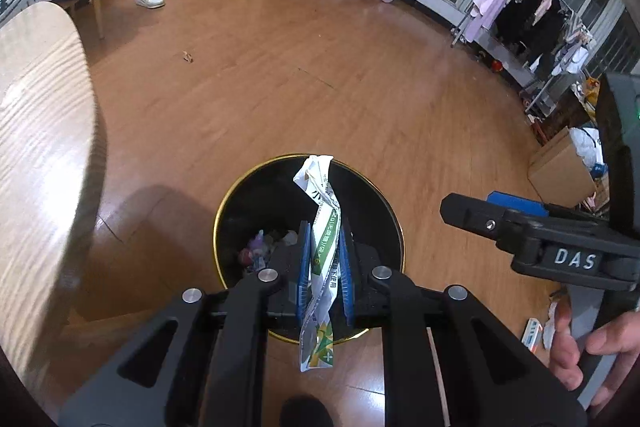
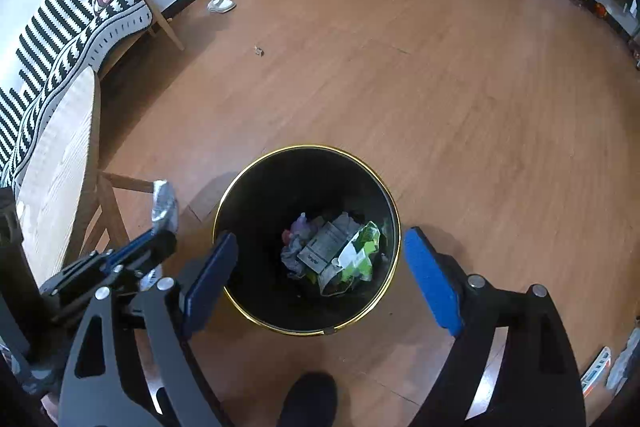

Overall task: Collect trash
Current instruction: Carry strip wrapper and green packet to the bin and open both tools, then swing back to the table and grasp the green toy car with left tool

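A black trash bin with a gold rim (image 1: 224, 203) (image 2: 394, 215) stands on the wooden floor. My left gripper (image 1: 325, 247) is shut on a crumpled white and green wrapper (image 1: 320, 227) and holds it over the bin's mouth. In the right wrist view the left gripper (image 2: 158, 231) shows at the left with the wrapper's silvery end (image 2: 163, 205) sticking out. My right gripper (image 2: 320, 259) is open and empty above the bin, its blue pads (image 2: 430, 283) on either side of it. Several crumpled wrappers and papers (image 2: 336, 251) lie inside the bin.
A light wooden table (image 1: 36, 147) (image 2: 60, 163) stands at the left, close to the bin. A striped bench (image 2: 72, 23) is against the wall. A small scrap (image 2: 259, 51) lies on the floor. A cardboard box (image 1: 560, 167) and small packets (image 1: 534, 335) are at the right.
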Motion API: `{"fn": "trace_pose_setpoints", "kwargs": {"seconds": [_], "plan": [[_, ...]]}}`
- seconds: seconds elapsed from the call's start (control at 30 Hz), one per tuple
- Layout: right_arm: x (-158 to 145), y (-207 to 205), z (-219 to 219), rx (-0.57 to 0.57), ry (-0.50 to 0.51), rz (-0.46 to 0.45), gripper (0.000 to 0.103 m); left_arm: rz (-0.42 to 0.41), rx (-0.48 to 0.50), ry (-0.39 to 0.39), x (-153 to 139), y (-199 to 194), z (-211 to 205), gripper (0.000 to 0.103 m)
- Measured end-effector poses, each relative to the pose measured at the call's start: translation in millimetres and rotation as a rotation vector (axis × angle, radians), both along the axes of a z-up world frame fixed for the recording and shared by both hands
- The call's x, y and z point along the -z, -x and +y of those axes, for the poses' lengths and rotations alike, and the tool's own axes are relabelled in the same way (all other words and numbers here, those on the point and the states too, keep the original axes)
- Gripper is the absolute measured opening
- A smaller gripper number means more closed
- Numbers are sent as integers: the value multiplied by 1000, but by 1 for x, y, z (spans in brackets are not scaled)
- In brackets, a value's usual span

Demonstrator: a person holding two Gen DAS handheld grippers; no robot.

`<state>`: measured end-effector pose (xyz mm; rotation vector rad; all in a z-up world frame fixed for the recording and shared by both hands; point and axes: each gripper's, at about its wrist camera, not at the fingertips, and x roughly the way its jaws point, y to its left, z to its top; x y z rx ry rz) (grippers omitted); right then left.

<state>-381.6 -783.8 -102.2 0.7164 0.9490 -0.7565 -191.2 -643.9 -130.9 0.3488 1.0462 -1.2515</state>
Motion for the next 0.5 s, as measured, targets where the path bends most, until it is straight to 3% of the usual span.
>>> {"fn": "trace_pose_setpoints", "kwargs": {"seconds": [0.1,0.17,0.23,0.5], "plan": [[-4,3,-3,2,5,-9,83,7,11,-4,5,2,-3,13],[-6,5,-3,6,11,-16,83,7,9,-4,6,2,-3,23],[-8,7,-3,13,13,-24,83,3,3,3,6,1,-1,66],[-16,1,5,6,25,-39,83,-39,-7,39,-14,0,17,75]]}}
